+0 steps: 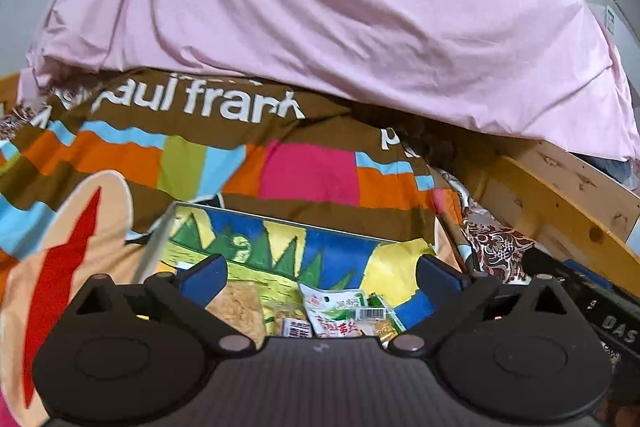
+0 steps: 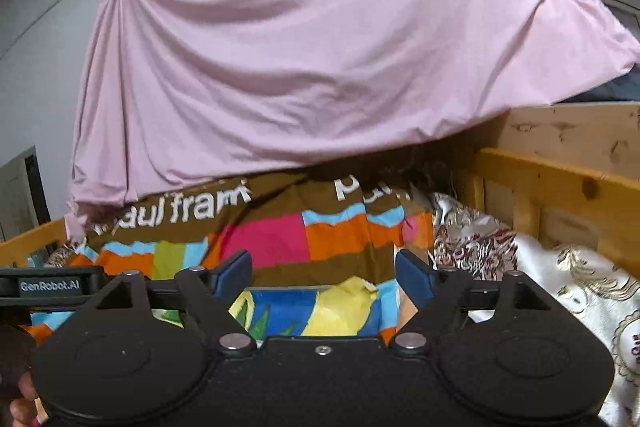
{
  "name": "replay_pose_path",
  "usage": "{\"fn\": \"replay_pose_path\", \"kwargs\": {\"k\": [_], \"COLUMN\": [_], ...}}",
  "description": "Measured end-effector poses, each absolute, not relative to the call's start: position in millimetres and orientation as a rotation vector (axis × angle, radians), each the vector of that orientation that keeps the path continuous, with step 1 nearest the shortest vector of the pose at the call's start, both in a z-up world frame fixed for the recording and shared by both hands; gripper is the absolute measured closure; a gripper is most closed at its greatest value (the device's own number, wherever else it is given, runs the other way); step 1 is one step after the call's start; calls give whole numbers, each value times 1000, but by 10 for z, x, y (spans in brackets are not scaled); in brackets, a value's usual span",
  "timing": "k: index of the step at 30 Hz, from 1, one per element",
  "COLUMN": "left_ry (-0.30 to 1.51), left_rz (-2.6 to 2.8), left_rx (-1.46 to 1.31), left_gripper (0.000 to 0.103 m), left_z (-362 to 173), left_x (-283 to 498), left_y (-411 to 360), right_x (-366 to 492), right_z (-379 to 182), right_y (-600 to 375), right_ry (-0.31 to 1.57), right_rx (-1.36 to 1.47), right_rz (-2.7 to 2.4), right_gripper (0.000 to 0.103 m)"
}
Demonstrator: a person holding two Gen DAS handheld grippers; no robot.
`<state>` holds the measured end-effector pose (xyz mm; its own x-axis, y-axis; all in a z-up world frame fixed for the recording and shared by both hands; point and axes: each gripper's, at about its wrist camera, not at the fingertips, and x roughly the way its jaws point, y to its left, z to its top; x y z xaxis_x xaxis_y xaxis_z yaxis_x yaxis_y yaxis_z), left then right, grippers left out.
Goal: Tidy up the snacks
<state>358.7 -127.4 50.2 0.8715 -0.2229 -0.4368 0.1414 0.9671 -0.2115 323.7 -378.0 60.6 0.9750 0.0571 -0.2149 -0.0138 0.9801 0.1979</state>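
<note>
A colourful painted box (image 1: 280, 243) sits on the bed just ahead of my left gripper (image 1: 320, 273). Several snack packets lie in it: a tan noodle-like pack (image 1: 238, 309), a white and green packet (image 1: 336, 307) and a small barcode pack (image 1: 297, 327). The left gripper is open and empty, held above the snacks. My right gripper (image 2: 324, 275) is open and empty too, above the box's right end (image 2: 312, 311). No snacks show in the right wrist view.
A striped "paul frank" bedspread (image 1: 256, 163) covers the bed. A pink sheet (image 1: 320, 7) hangs over it behind. A wooden bed frame (image 2: 560, 179) stands at the right, with a patterned silky cloth (image 2: 520, 259) beside it. The other gripper's black bar (image 2: 48, 285) shows at the left.
</note>
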Motion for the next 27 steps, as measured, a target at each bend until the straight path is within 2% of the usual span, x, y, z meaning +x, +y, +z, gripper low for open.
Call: {"fn": "replay_pose_path", "kwargs": {"k": [4, 7, 9, 27], "left_ry": [457, 445, 441, 415], "left_rz": [-153, -128, -115, -85], "left_rx": [-175, -186, -192, -173], "left_gripper": [1, 0, 0, 0], "left_z": [602, 656, 680, 811], "left_x": [3458, 3357, 3294, 2679], "left_y": [-1207, -1145, -1115, -983], "right_x": [3086, 2975, 2904, 2283], "right_z": [693, 759, 801, 962], "right_y": [-3776, -3773, -3777, -3708], "right_ry": [210, 202, 193, 172], "right_rx": [204, 210, 219, 247], "right_rz": [41, 48, 52, 51], "right_gripper": [10, 8, 2, 1]}}
